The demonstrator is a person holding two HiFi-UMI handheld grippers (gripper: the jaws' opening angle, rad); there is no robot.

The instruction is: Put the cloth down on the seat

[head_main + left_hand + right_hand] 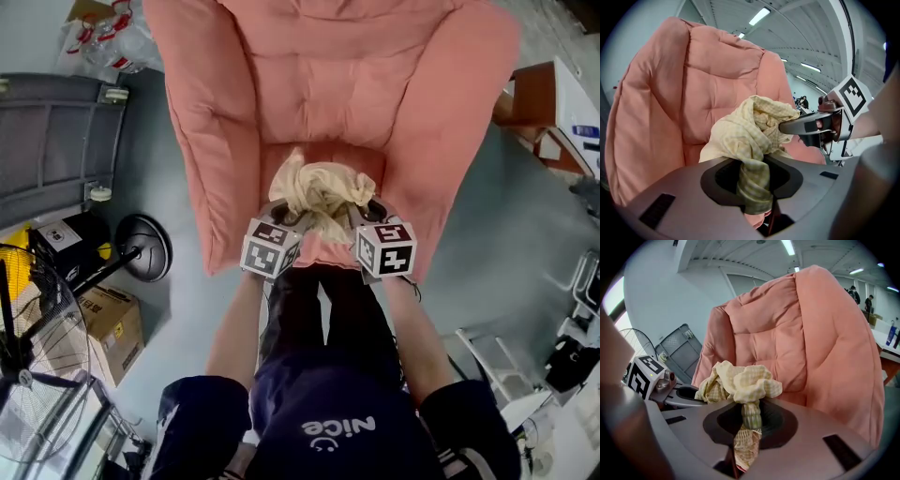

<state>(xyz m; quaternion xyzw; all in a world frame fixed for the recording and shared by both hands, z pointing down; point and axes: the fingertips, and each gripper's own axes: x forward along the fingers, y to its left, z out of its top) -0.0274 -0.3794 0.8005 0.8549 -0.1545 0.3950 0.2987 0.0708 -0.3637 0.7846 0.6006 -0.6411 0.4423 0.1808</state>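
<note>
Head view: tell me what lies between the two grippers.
The yellow cloth spans from the left gripper to the right gripper, both shut on it, above the seat, seen in the head view.

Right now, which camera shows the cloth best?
The head view. It shows the whole cloth, bunched between the left gripper and the right gripper over the seat. Each gripper view shows only its own side of the bunch, with a strip pinched in that gripper's jaws.

Bright, even light from ceiling strip lamps [759,16]; gripper views fisheye w/ dark corners.
</note>
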